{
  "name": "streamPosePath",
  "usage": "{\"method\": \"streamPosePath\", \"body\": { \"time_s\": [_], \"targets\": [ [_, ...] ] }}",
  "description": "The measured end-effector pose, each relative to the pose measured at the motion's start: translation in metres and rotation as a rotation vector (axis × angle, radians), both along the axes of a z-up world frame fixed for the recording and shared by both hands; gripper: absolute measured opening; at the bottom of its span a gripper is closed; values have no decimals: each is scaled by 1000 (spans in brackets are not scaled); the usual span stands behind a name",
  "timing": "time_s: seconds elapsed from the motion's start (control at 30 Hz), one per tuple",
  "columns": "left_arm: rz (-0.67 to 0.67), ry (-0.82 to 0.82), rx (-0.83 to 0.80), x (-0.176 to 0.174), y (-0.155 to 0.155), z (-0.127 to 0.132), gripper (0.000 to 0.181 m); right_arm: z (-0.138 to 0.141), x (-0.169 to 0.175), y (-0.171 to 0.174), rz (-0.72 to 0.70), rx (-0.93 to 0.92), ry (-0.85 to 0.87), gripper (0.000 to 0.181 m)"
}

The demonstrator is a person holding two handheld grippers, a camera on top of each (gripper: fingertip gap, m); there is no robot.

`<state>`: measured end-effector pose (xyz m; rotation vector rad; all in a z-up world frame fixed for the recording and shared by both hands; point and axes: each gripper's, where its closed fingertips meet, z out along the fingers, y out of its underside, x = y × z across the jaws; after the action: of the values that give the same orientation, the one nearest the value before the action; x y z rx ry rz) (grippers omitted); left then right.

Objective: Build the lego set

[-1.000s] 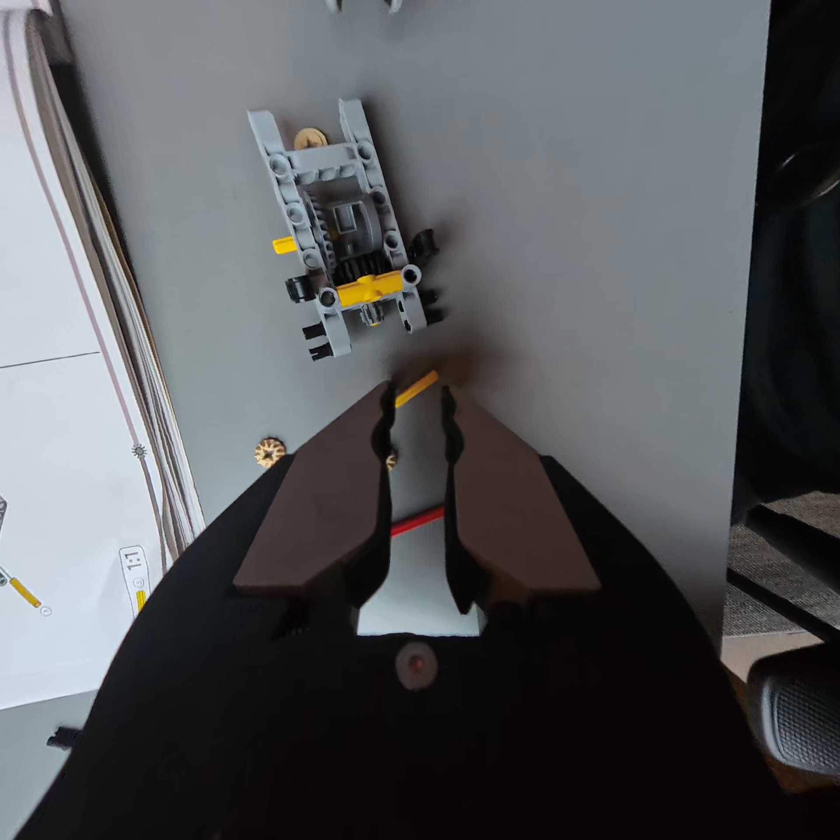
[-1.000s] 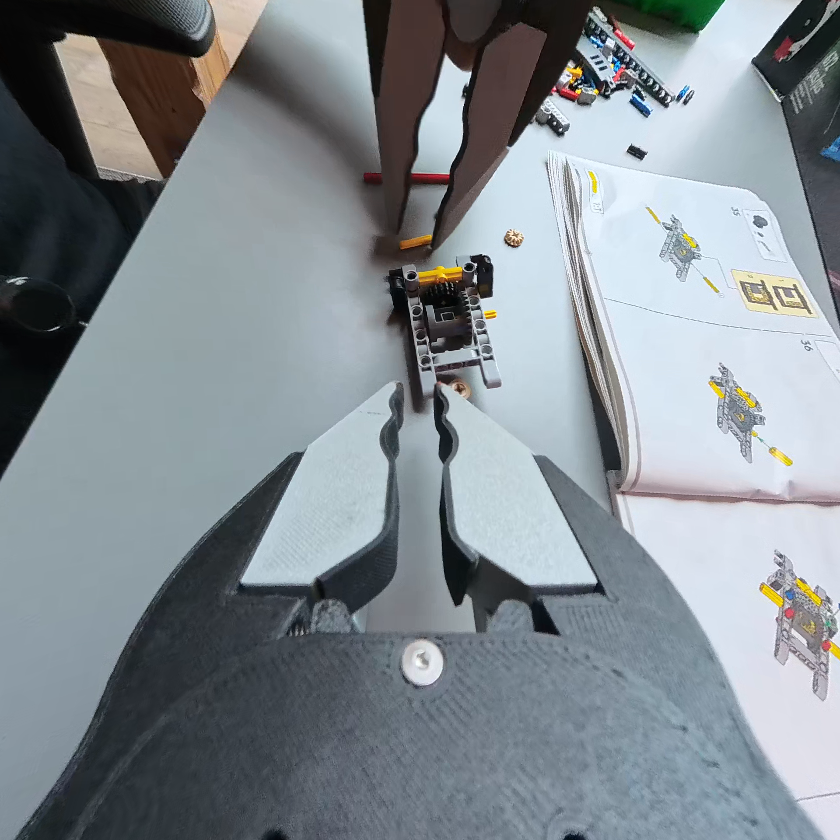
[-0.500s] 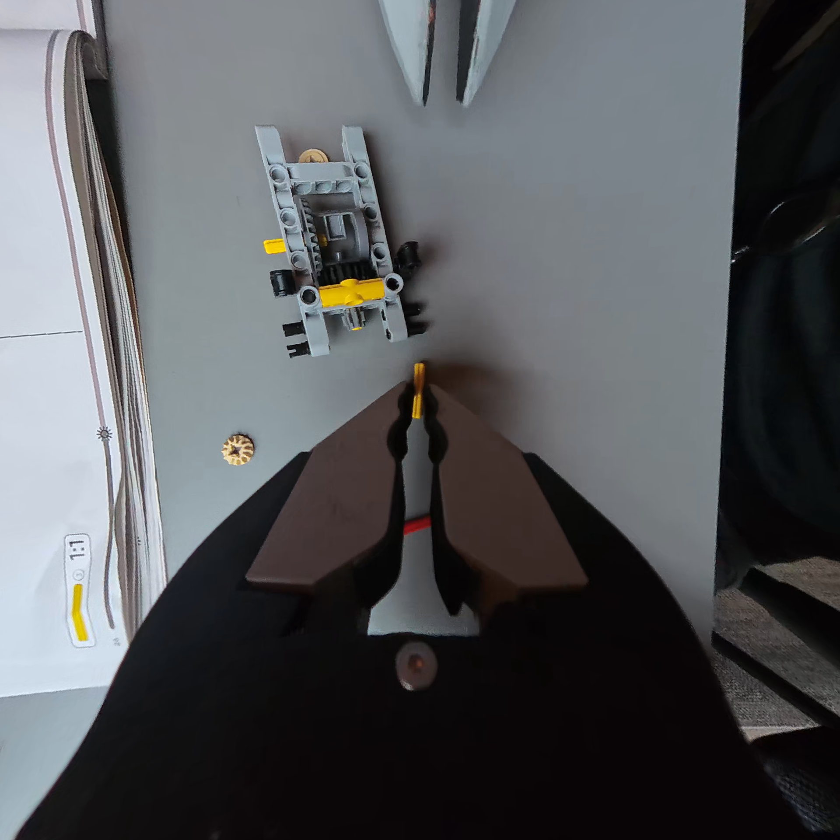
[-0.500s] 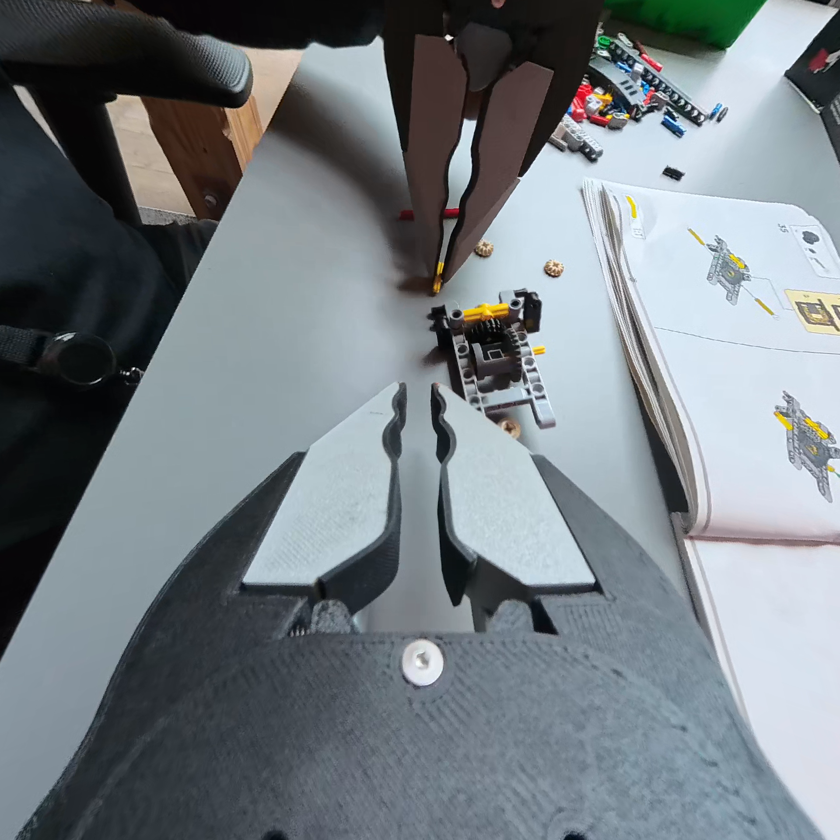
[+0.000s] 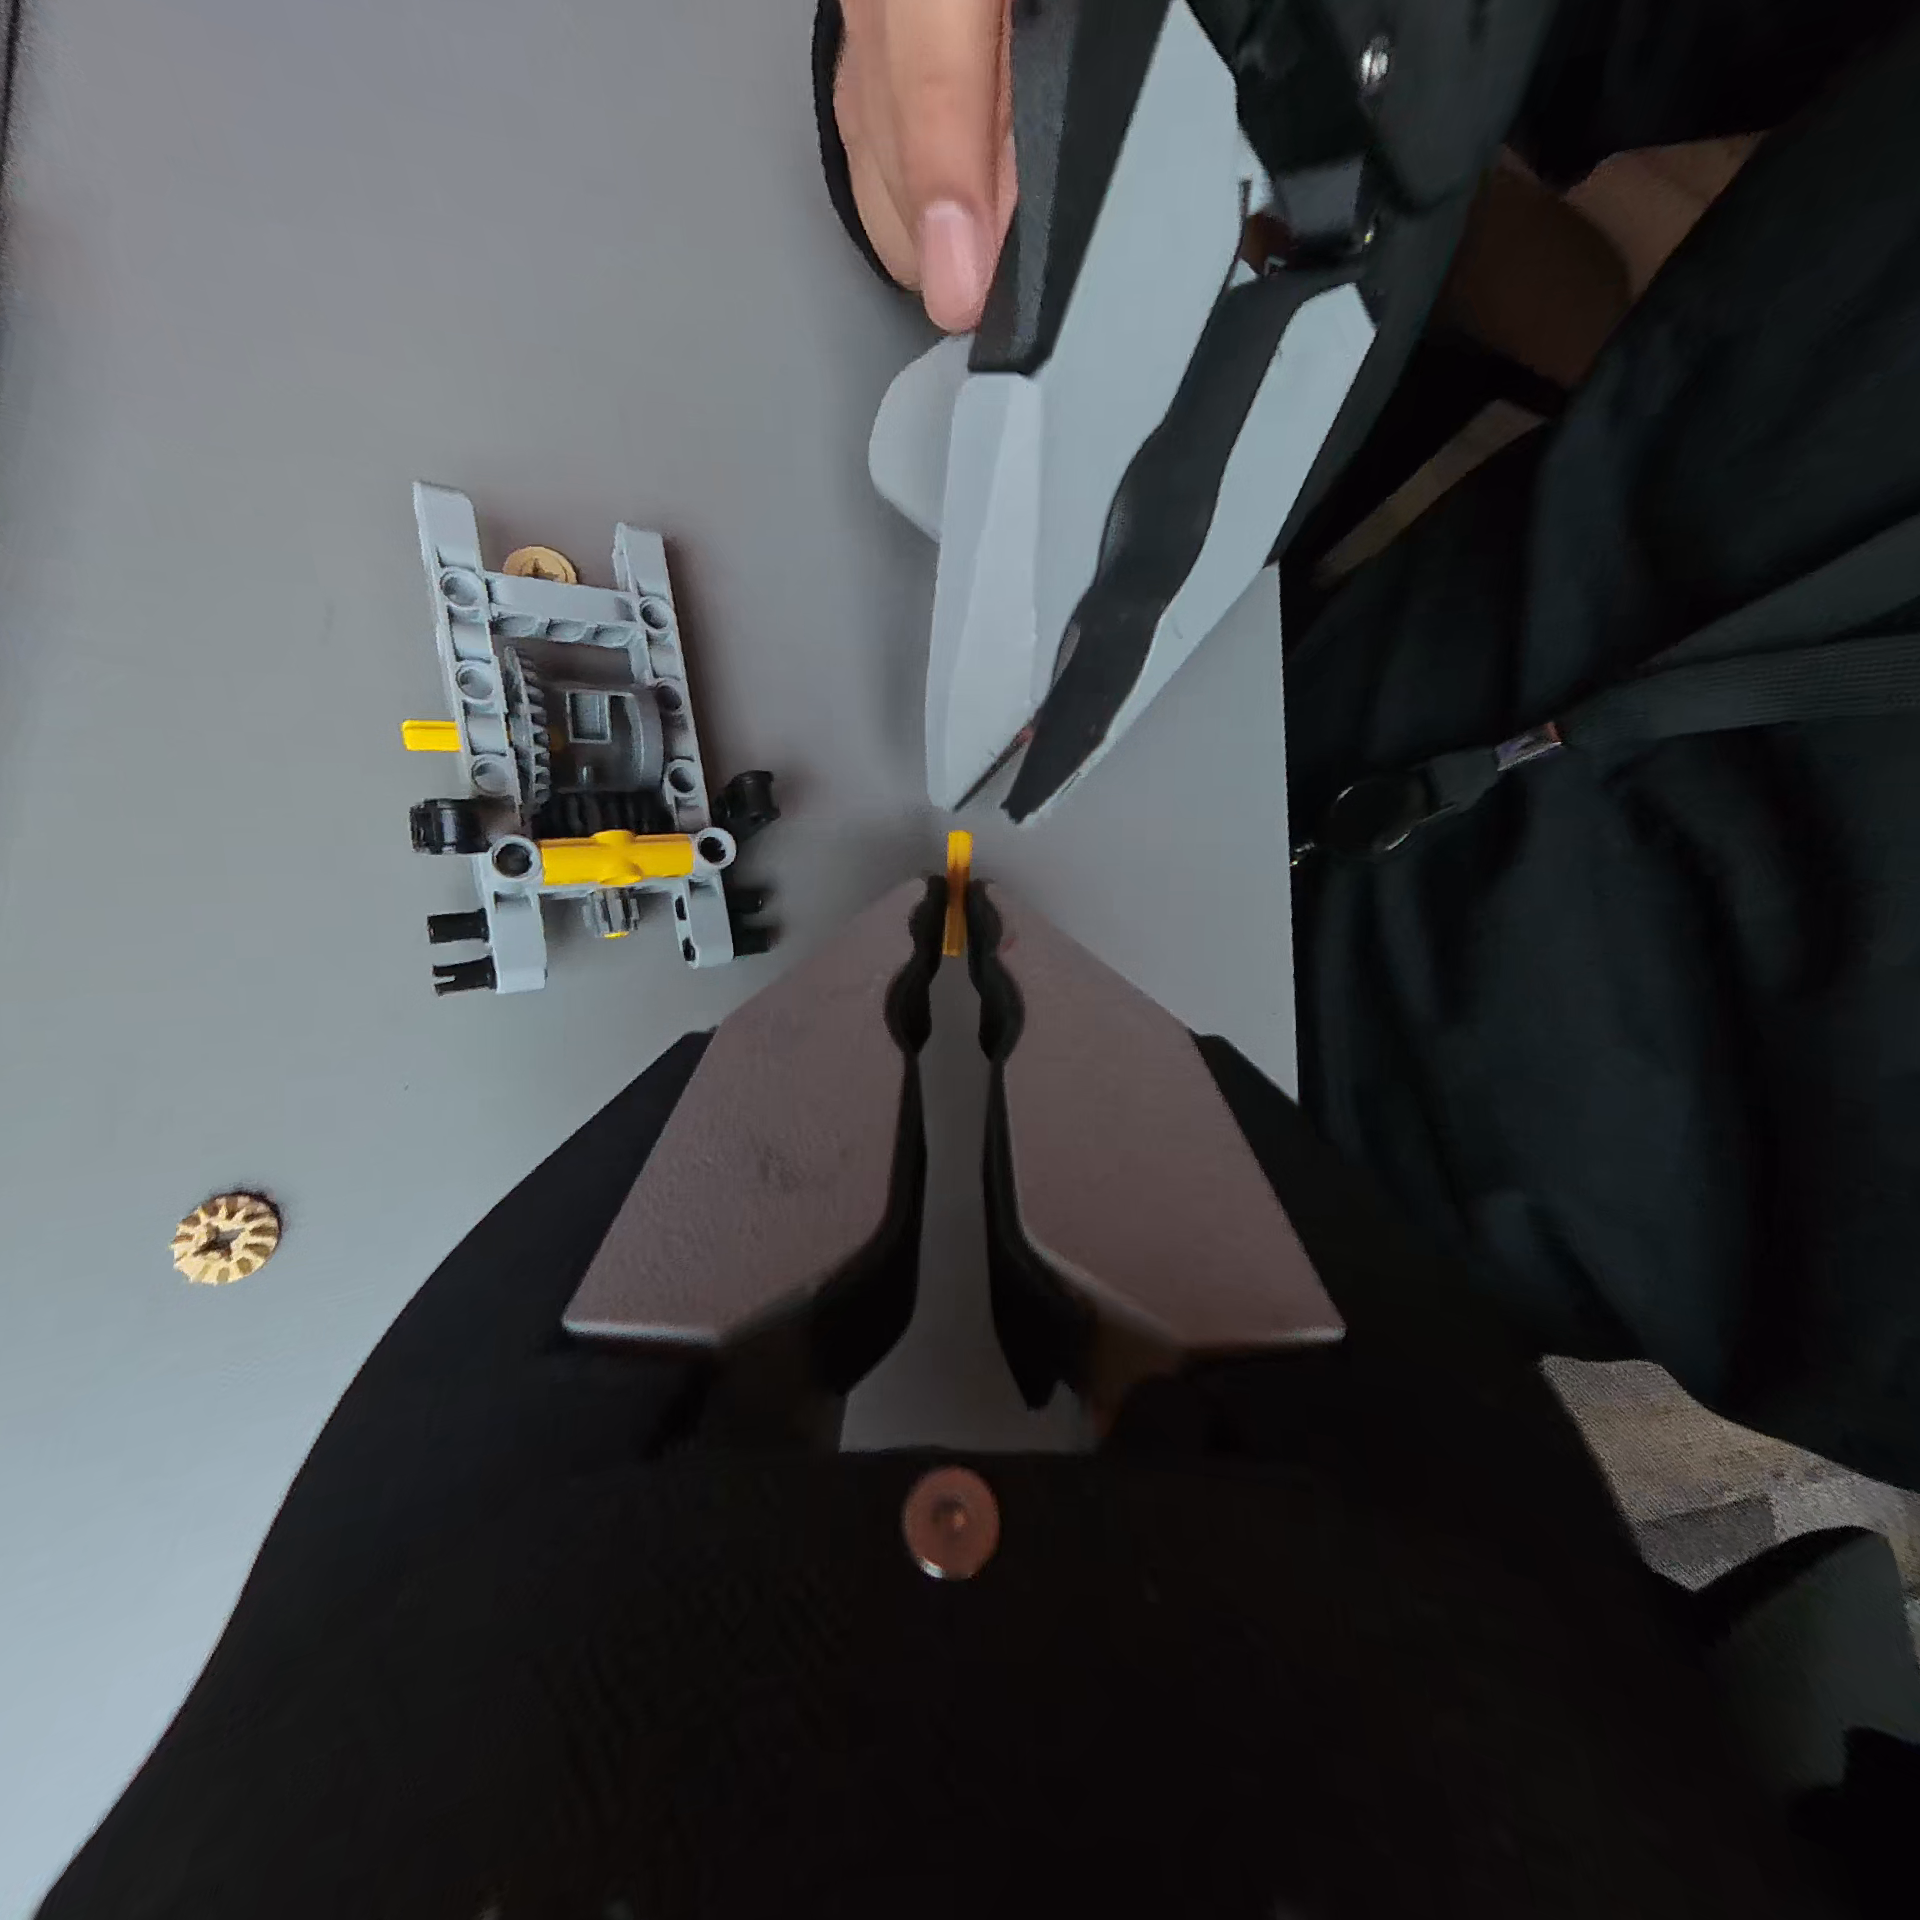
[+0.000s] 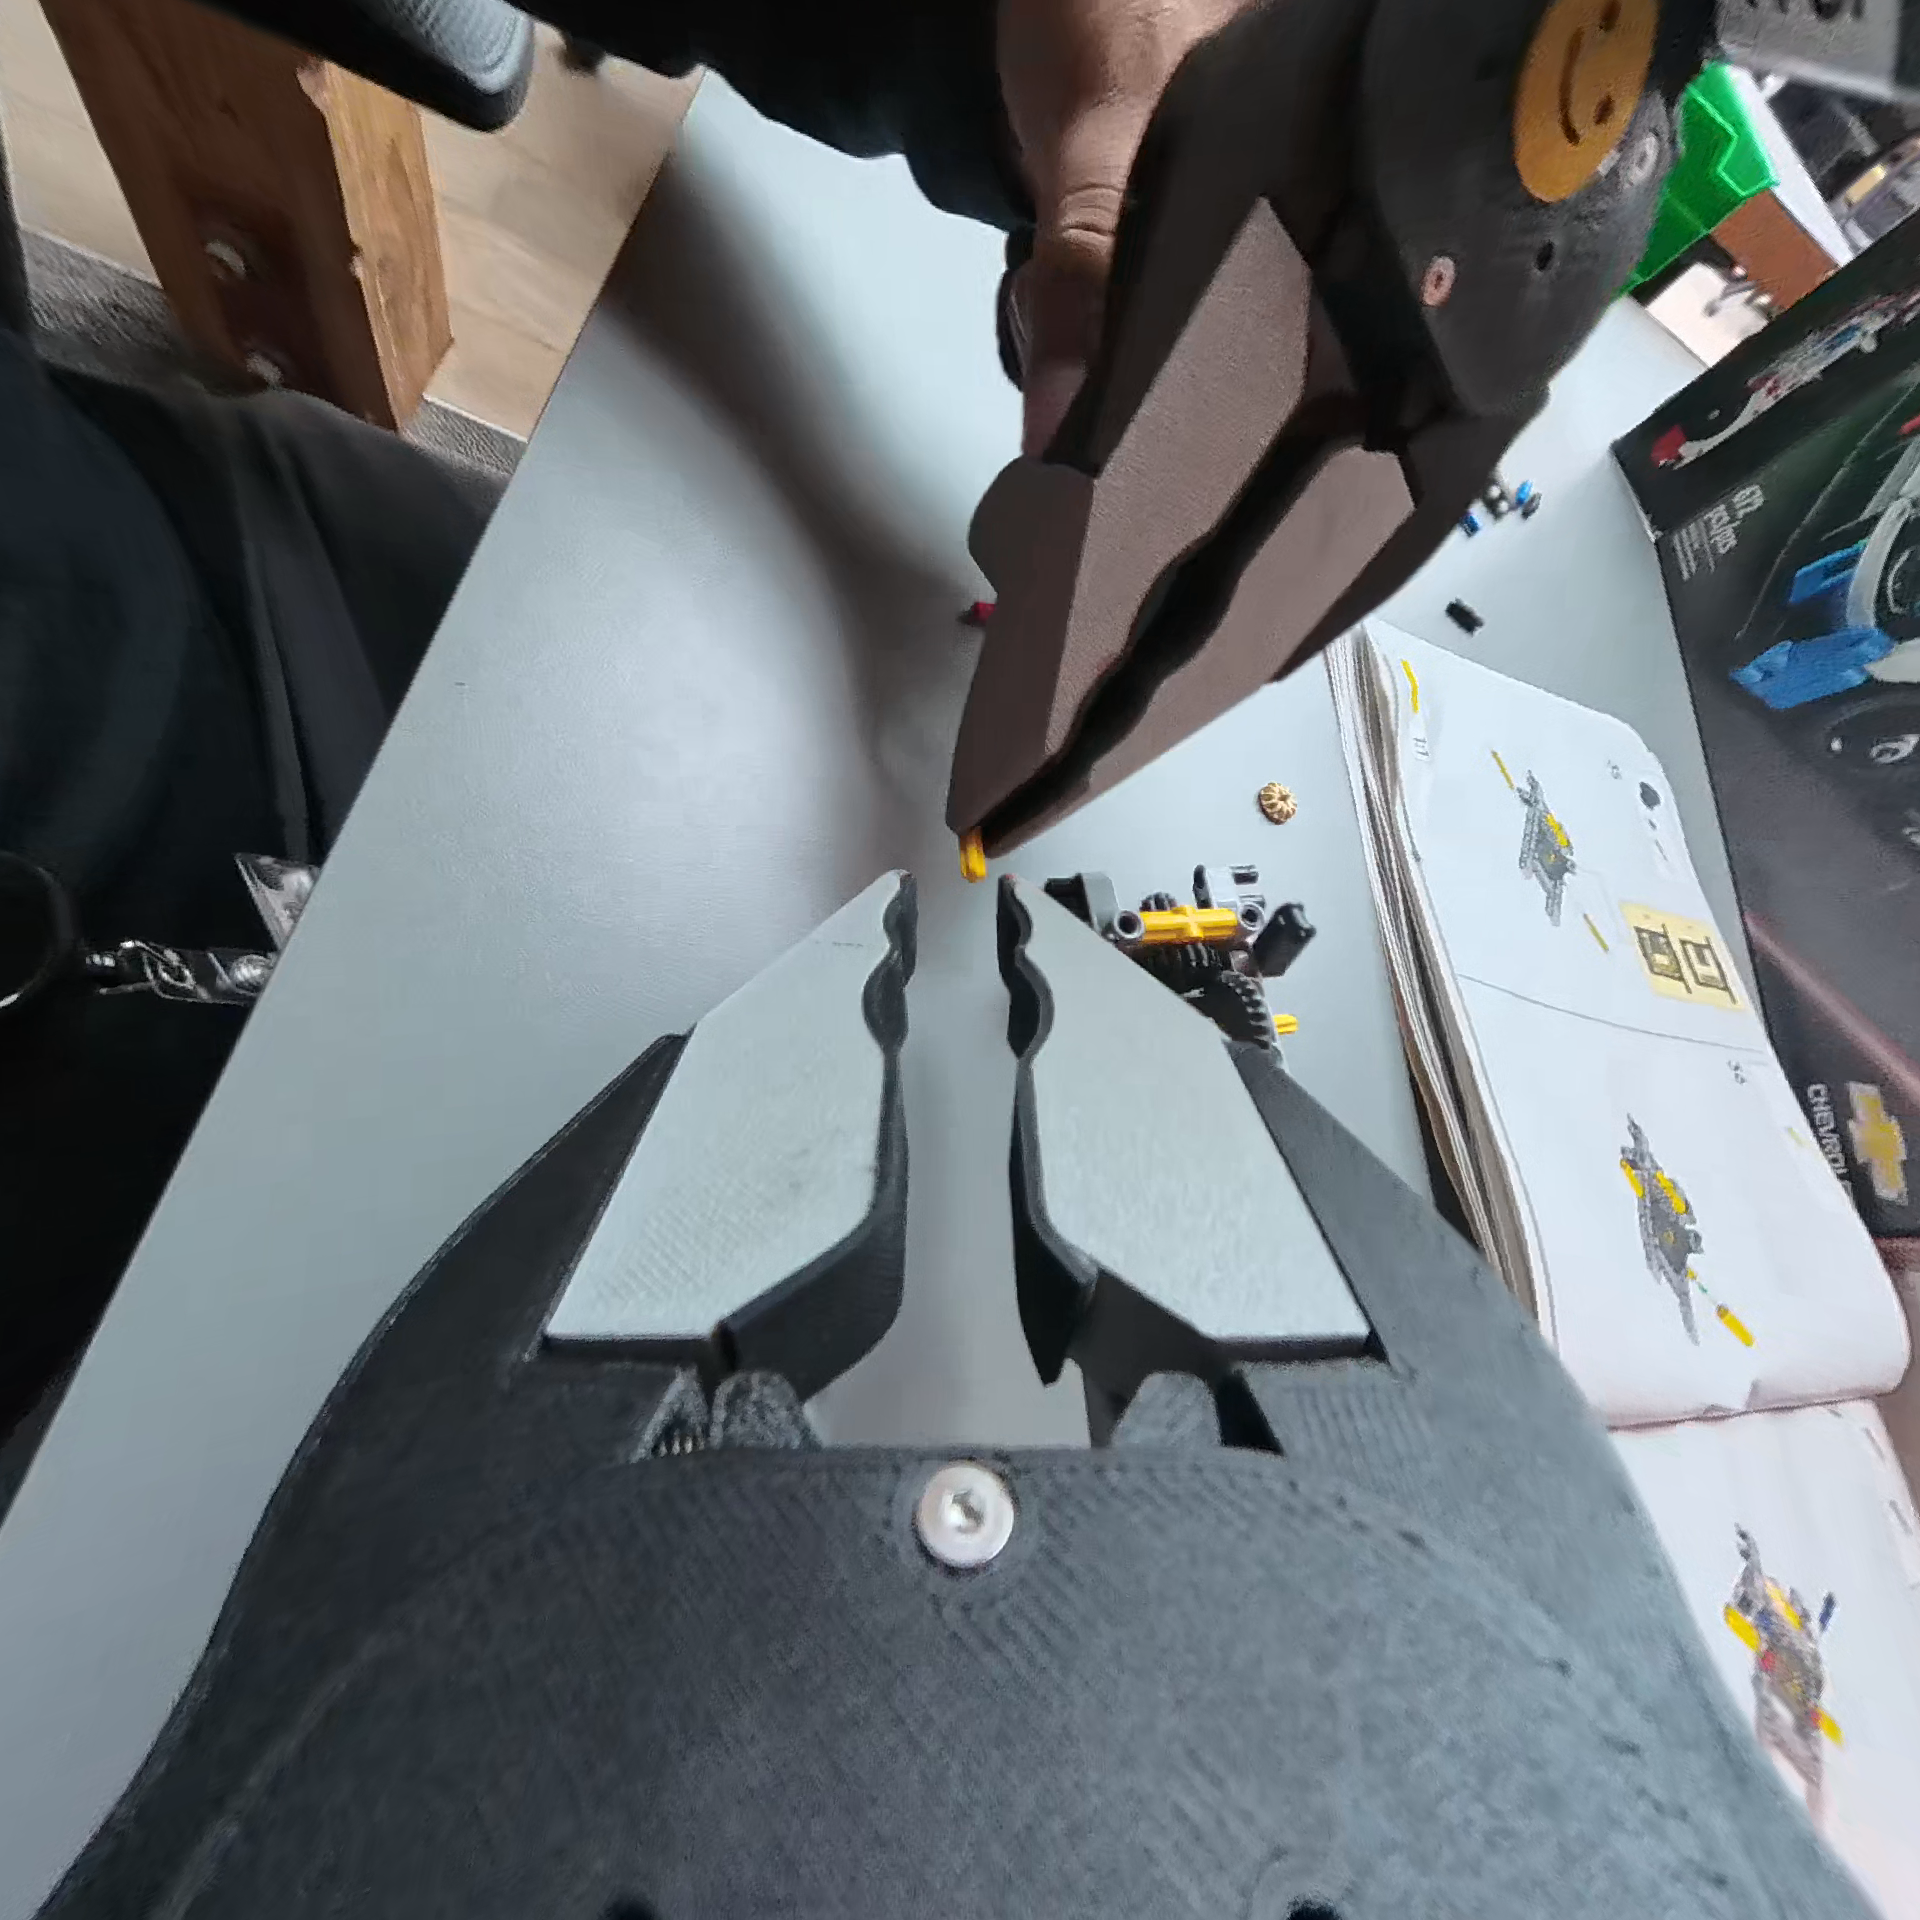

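Right gripper (image 6: 956, 896) now nearer, slightly spread, left gripper (image 5: 954, 902) pinching yellow axle (image 5: 957, 885), lifted off table (image 5: 260, 364)

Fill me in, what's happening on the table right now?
A person is building a lego set with two handheld grippers. The left gripper is shut on a small yellow axle, held up off the grey table. The right gripper, jaws slightly apart and empty, points at the axle's free end, perhaps to take it over. The half-built grey frame lies nearby untouched, with a tan gear loose beside it and the instruction booklet open.
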<state>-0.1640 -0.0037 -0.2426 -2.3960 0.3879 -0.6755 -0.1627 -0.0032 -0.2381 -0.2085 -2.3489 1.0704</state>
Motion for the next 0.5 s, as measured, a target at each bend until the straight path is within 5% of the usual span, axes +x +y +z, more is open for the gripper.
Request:
{"method": "streamPosePath", "body": {
  "time_s": [0.5],
  "targets": [
    [-32,-26,1,11,5,2,1,-4,3,0,15,40,28,2]
  ]
}}
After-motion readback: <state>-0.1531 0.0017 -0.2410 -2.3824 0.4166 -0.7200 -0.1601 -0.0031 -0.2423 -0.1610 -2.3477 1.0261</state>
